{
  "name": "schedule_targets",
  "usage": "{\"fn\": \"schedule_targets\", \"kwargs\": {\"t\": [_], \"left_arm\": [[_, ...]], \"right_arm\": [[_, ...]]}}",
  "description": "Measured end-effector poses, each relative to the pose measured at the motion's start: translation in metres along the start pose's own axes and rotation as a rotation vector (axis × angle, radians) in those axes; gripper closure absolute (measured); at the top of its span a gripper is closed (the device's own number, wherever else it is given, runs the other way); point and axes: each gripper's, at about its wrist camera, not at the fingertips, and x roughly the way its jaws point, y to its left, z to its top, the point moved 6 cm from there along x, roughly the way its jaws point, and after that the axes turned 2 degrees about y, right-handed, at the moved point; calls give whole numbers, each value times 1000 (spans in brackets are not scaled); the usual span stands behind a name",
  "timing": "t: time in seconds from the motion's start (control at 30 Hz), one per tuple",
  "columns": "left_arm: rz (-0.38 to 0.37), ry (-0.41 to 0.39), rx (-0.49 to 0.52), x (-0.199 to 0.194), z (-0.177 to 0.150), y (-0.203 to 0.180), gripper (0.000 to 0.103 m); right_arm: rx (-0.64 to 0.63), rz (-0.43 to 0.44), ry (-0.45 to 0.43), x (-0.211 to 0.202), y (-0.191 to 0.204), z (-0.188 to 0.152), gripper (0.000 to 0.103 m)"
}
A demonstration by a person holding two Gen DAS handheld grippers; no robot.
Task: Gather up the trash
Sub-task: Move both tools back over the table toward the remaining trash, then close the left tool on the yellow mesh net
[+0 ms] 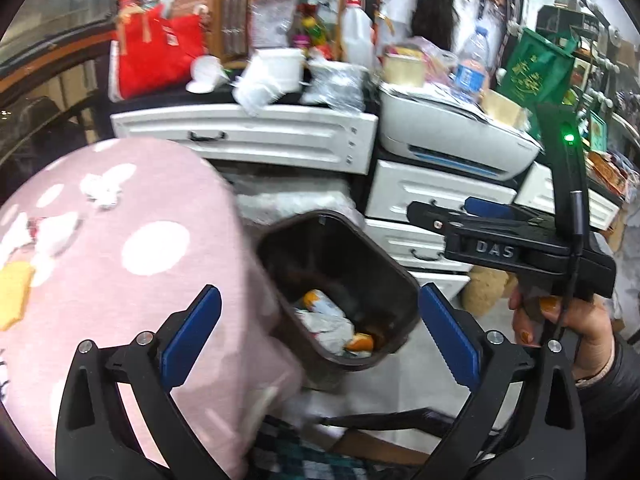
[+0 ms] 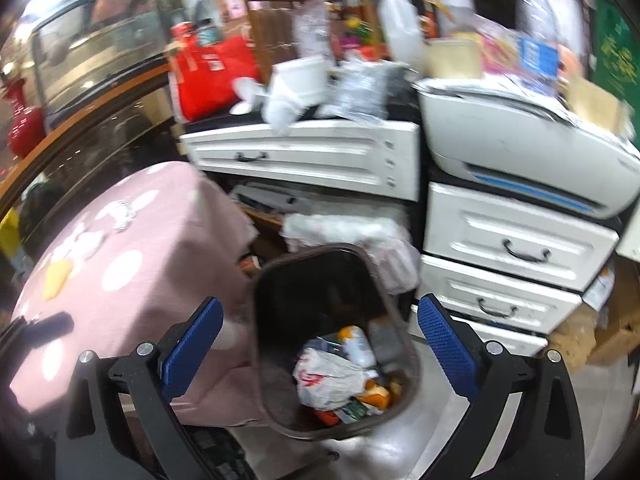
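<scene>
A dark brown bin (image 1: pixel 280 236) (image 2: pixel 276 268) stands on the floor beside a pink dotted cloth (image 1: pixel 132 280) (image 2: pixel 152 264). Inside lie a crumpled white bag (image 2: pixel 324 376) (image 1: pixel 332 326), a small white bottle (image 2: pixel 356 346) and orange scraps (image 2: pixel 378 396) (image 1: pixel 360 342). My left gripper (image 1: pixel 320 296) hangs open above the bin with nothing between its blue pads. My right gripper (image 2: pixel 320 308) is open and empty too, over the bin's mouth. In the left wrist view that right gripper (image 1: pixel 440 212) shows side-on at the right, held by a hand (image 1: pixel 580 332).
White drawers (image 1: pixel 248 136) (image 2: pixel 516 240) and a white printer (image 1: pixel 452 136) (image 2: pixel 520 148) stand behind the bin. Their tops carry a red bag (image 1: pixel 160 52), jugs, bottles and a green bag (image 1: pixel 536 64). A white plastic bag (image 2: pixel 344 228) lies behind the bin. The floor is pale.
</scene>
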Motion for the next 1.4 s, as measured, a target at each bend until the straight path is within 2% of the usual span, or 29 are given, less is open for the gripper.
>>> {"fn": "schedule_targets", "kwargs": {"t": [0.17, 0.37, 0.53, 0.77, 1.0, 1.1, 1.23, 1.4], "left_arm": [[71, -23, -42, -23, -3, 39, 6], [179, -48, -136, -50, -13, 100, 6], [258, -42, -210, -69, -30, 151, 6], [351, -19, -296, -87, -55, 214, 6], [442, 43, -343, -80, -63, 278, 6], [450, 83, -365, -68, -61, 301, 6], [418, 131, -424, -47, -59, 329, 6], [409, 183, -445, -25, -55, 353, 6]], "right_arm": [[-83, 75, -30, -7, 43, 12, 6], [-166, 164, -37, -8, 94, 20, 6], [-209, 248, 4, 1, 136, 21, 6], [-264, 302, 55, 19, 182, 17, 6], [-305, 344, 121, 38, 221, 11, 6], [-332, 356, 133, 43, 237, 11, 6], [-356, 372, 145, 51, 253, 14, 6], [-411, 388, 154, 61, 277, 18, 6]]}}
